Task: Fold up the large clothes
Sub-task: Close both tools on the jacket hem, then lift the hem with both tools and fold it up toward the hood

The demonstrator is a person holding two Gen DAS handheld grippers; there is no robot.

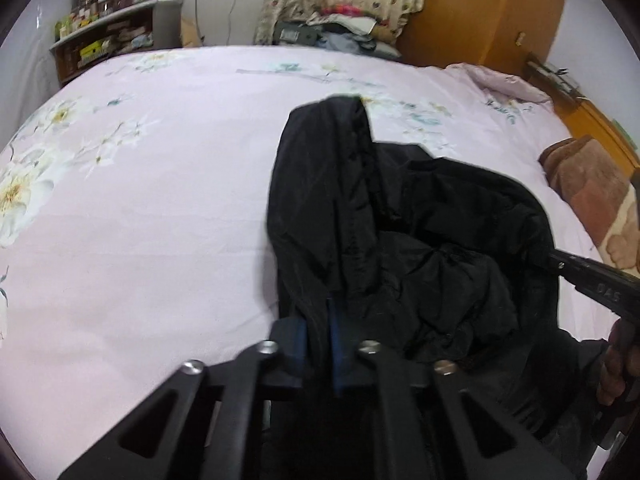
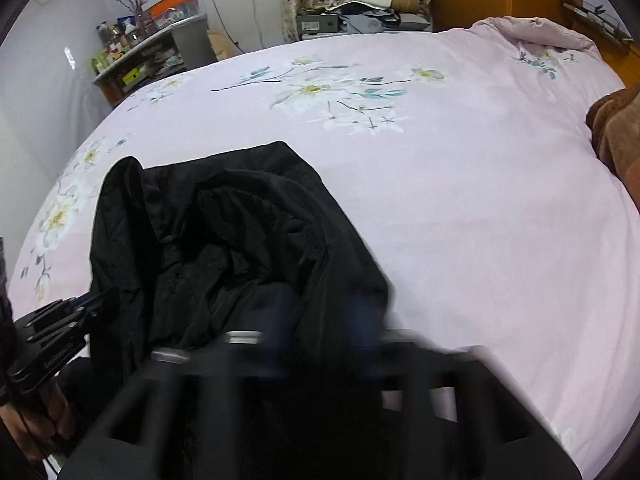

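A black jacket (image 1: 420, 232) lies bunched on the pink floral bedsheet (image 1: 160, 220), with one part standing up in a hump toward the far side. At the bottom of the left wrist view my left gripper (image 1: 318, 320) is shut on a fold of the jacket between its blue pads (image 1: 335, 344). My right gripper (image 1: 554, 260) comes in from the right and bites the jacket's right edge. In the right wrist view the jacket (image 2: 224, 240) fills the lower left. There my right gripper (image 2: 324, 304) is blurred, with black cloth between its pads. The left gripper (image 2: 106, 296) holds the jacket's left edge.
A brown blanket (image 1: 588, 184) (image 2: 616, 136) lies at the bed's right edge, and a crumpled pink quilt (image 1: 500, 84) at the far right corner. Beyond the bed stand a cluttered shelf (image 1: 104, 36), a pile of clothes (image 1: 344, 28) and a wooden wardrobe (image 1: 480, 12). A hand (image 1: 616, 360) grips the right tool.
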